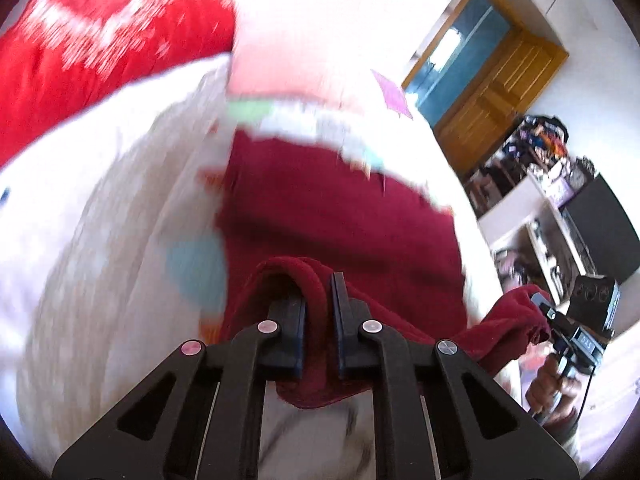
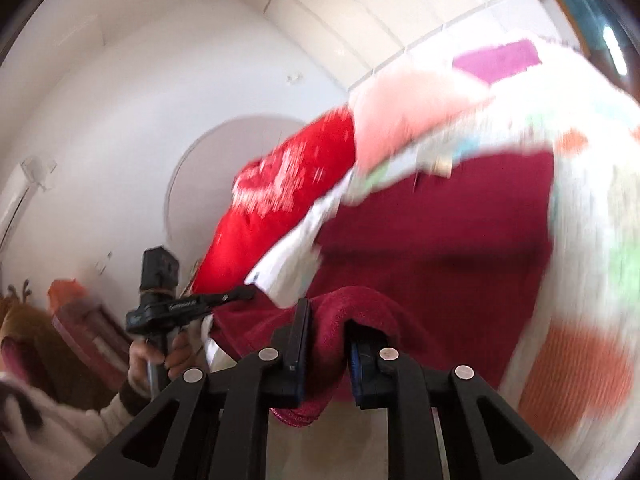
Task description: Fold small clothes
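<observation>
Maroon cloth (image 1: 340, 216) pinched between narrow jaws of left gripper (image 1: 320, 300) and right gripper (image 2: 326, 328), spread ahead over white patterned bedding (image 1: 100, 220).

Black left claw (image 1: 320, 300), silver screws, blue-edged pads; cream sleeve, brown cuff (image 2: 132, 394).

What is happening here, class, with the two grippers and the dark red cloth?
A person holds a gripper in each hand. The left gripper and the right gripper are each clamped on a bunched edge of the same dark red garment, which stretches between them over a white bedcover with coloured patches. A bright red patterned pillow lies beyond. The pictures are blurred, so the fold itself cannot be judged.
</observation>
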Demonstrator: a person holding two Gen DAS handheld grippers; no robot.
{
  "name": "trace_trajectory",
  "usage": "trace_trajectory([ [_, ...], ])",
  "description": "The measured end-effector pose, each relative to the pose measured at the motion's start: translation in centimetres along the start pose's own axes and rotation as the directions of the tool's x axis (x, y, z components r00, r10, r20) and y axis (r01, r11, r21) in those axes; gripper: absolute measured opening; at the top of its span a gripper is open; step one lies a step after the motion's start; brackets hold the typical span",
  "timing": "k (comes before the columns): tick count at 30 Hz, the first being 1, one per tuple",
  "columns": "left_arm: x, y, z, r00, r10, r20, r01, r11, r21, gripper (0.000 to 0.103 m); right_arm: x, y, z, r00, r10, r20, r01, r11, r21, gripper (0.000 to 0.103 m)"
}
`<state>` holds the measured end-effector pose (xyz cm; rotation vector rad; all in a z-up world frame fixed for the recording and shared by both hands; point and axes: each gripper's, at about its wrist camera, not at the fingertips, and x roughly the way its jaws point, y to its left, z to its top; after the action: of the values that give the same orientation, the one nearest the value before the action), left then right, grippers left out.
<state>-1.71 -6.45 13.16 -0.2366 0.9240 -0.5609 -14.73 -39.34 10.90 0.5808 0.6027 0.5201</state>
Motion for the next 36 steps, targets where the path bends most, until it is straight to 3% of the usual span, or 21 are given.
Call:
trace_trajectory([
  [5,7.8,0.4,7.5,0.999,0.037,0.003,-0.037,0.999,-0.032,0.009,3.2,-5.3,7.5,0.988,-0.117,0.096,0.111,0.992,0.065,0.015],
  [8,12.7,2.9,9.8,0.999,-0.011,-0.035,0.005,0.985,-0.17,0.01,6.7,-10.1,10.1,0.959,-0.268,0.087,0.251,0.954,0.166,0.016],
  [11,14.4,4.3,11.1,0.999,0.017,-0.042,-0.025,0.981,-0.19,0.027,8.2,-13.2,11.3,0.951,-0.307,0.03,0.291,0.927,0.238,0.028],
  [12,14.1,4.5,11.3,0.999,0.03,-0.029,-0.034,0.983,-0.178,0.042,8.0,-13.6,11.6,0.949,-0.313,0.034,0.296,0.923,0.246,0.032],
  [13,13.7,4.6,11.4,0.999,0.042,-0.014,-0.044,0.985,-0.168,0.059,7.6,-13.6,11.8,0.949,-0.312,0.044,0.294,0.925,0.24,0.035],
  [14,13.0,4.8,11.5,0.999,0.05,0.007,-0.048,0.986,-0.159,0.064,7.2,-13.2,11.9,0.95,-0.307,0.064,0.285,0.931,0.227,0.045],
  [15,12.3,5.0,11.7,0.998,0.051,0.027,-0.047,0.987,-0.155,0.068,6.5,-12.9,11.8,0.945,-0.315,0.09,0.29,0.932,0.217,0.054],
  [17,11.3,5.3,11.4,0.998,0.053,0.038,-0.047,0.988,-0.149,0.068,4.6,-12.1,11.6,0.925,-0.353,0.141,0.321,0.924,0.208,0.061],
  [19,11.1,4.9,11.3,0.998,0.061,0.027,-0.057,0.989,-0.136,0.068,3.5,-11.9,11.5,0.922,-0.346,0.172,0.308,0.927,0.214,0.061],
  [21,11.4,4.1,10.7,0.997,0.071,0.019,-0.068,0.992,-0.108,0.068,3.6,-10.9,11.5,0.935,-0.32,0.155,0.294,0.94,0.173,0.061],
  [25,14.6,2.4,10.2,0.986,0.163,-0.027,-0.163,0.986,-0.027,0.068,8.1,-7.8,11.0,0.923,-0.382,0.046,0.384,0.921,-0.064,0.051],
  [28,17.8,2.6,9.8,0.964,0.256,-0.078,-0.257,0.966,-0.005,0.068,11.8,-8.4,10.5,0.865,-0.502,0.005,0.498,0.856,-0.136,0.05],
  [32,20.6,4.5,10.1,0.943,0.322,-0.087,-0.325,0.945,-0.026,0.068,14.2,-14.2,11.3,0.779,-0.624,-0.06,0.623,0.782,-0.039,0.05],
  [36,21.4,5.3,10.4,0.941,0.332,-0.068,-0.336,0.94,-0.053,0.068,15.1,-16.8,11.7,0.769,-0.634,-0.079,0.635,0.772,-0.015,0.047],
])
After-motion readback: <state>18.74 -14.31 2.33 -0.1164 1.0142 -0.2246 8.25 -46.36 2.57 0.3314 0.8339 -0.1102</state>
